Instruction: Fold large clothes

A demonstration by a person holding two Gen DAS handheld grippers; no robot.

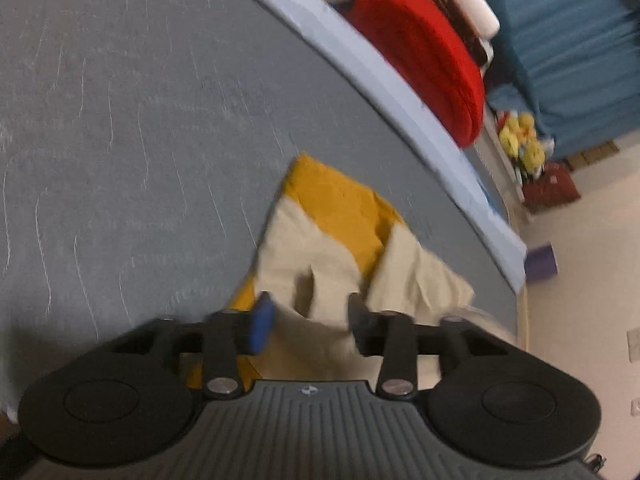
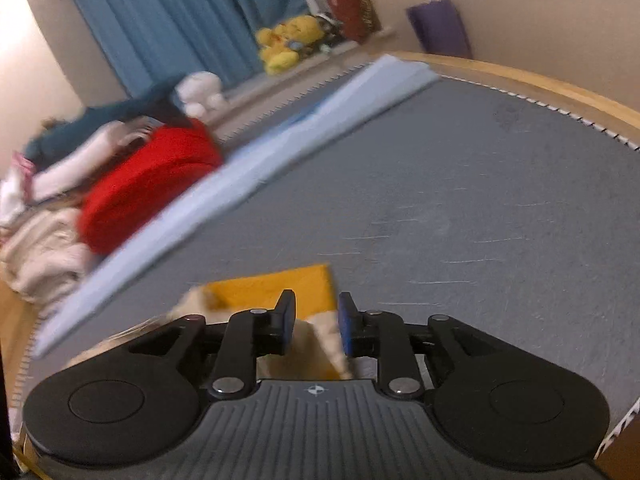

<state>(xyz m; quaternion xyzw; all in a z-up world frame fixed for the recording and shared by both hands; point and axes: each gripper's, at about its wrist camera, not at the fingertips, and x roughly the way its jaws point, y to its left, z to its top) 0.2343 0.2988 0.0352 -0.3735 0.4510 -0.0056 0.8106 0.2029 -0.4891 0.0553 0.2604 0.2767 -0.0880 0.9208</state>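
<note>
A mustard-yellow and cream garment (image 1: 344, 236) lies bunched on the grey bed cover (image 1: 120, 120). My left gripper (image 1: 310, 316) hovers over its near edge, fingers apart, with cream cloth between and under them. In the right wrist view the same garment (image 2: 280, 286) lies just ahead and below. My right gripper (image 2: 316, 324) is open, its blue-padded fingers (image 2: 345, 326) straddling a cream fold without pinching it.
A light blue sheet edge (image 1: 400, 96) runs along the bed's far side. Beyond it lie a red cushion (image 1: 424, 52), pale blankets (image 2: 40, 248), yellow plush toys (image 2: 288, 40), blue curtains (image 2: 180, 12) and a purple bin (image 2: 440, 28). A wooden bed frame (image 2: 560, 84) rims the mattress.
</note>
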